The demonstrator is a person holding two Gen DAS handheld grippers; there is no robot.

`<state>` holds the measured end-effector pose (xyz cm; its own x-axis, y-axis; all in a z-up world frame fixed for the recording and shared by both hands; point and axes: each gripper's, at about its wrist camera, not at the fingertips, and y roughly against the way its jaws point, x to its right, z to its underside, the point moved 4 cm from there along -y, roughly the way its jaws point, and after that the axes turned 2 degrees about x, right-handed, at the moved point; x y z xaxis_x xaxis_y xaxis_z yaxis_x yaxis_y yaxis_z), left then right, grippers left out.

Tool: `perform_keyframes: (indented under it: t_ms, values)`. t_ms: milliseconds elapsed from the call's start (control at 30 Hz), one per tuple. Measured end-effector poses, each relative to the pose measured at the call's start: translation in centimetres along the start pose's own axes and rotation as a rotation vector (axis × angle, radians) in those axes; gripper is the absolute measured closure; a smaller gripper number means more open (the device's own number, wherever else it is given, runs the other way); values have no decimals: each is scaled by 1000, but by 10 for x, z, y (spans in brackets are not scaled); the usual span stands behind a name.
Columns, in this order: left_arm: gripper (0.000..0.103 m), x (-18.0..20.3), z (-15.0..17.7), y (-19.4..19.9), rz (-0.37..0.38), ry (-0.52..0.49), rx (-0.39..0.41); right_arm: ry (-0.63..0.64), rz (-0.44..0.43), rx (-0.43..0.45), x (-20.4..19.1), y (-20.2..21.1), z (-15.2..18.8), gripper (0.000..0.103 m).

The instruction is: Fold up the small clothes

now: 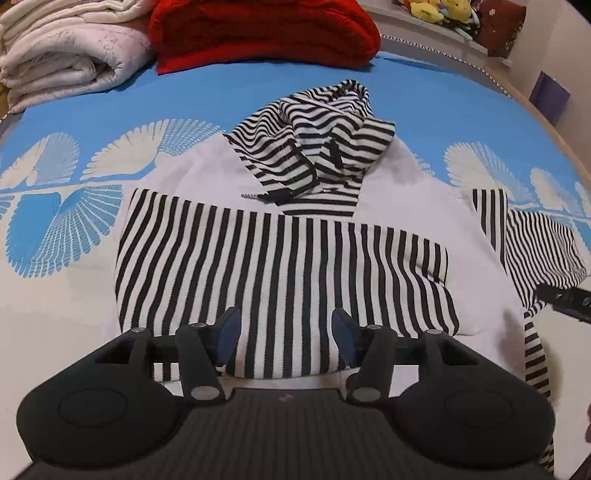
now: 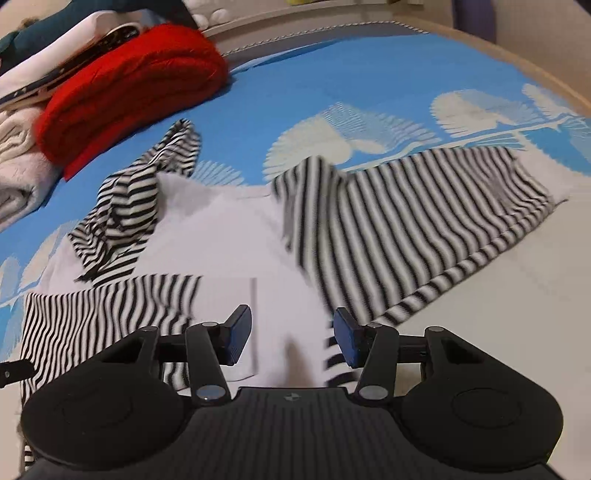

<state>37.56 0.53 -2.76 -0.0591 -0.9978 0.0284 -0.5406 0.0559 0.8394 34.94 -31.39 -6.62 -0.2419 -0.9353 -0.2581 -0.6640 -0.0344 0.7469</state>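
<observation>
Left wrist view: hoodie (image 1: 280, 251) on the bed (image 1: 184, 92), one sleeve folded across; left claw (image 1: 286, 332) half open, empty above it. Right wrist view: other sleeve (image 2: 406, 221) spread sideways; right claw (image 2: 291, 338) half open, empty.

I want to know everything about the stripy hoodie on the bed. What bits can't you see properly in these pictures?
- Hoodie bottom edge: left wrist view, hidden behind the left tongs.
- Its right sleeve: right wrist view, smeared by motion blur.
- Sleeve end: left wrist view, cut off by the picture's edge.
- Toys on the shelf: left wrist view, cut off by the top edge and too small.
</observation>
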Motion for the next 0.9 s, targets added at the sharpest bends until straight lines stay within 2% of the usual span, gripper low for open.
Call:
perform_keyframes:
  t_ms: [100, 167, 200, 233, 267, 433, 600, 700, 767, 833, 900]
  values:
    - [43, 6, 0, -3, 5, -5, -7, -17, 8, 12, 16, 3, -3, 55]
    - [43, 10, -1, -4, 10, -10, -6, -36, 16, 31, 30, 6, -7, 77]
    - [43, 13, -1, -4, 14, -12, -5, -52, 16, 43, 37, 7, -9, 83]
    - [43, 15, 0, -5, 20, -17, -7, -74, 18, 61, 47, 8, -11, 97]
    - [43, 17, 0, -6, 24, -22, -8, -92, 25, 75, 55, 9, -13, 103]
    - [43, 26, -1, -11, 34, -21, -16, -197, 67, 124, 106, 10, -21, 102]
    - [43, 27, -2, -16, 36, -15, -25, -359, 90, 189, 182, -3, -35, 100]
    - [43, 26, -2, -20, 36, -18, -33, -434, 149, 214, 222, -16, -37, 100]
    - [43, 25, -3, -22, 36, -13, -38, -467, 171, 227, 241, -25, -38, 96]
    - [43, 25, -4, -25, 36, -7, -42, -507, 157, 235, 255, -35, -39, 96]
    - [43, 25, -4, -27, 38, -2, -46, -563, 145, 251, 268, -43, -40, 86]
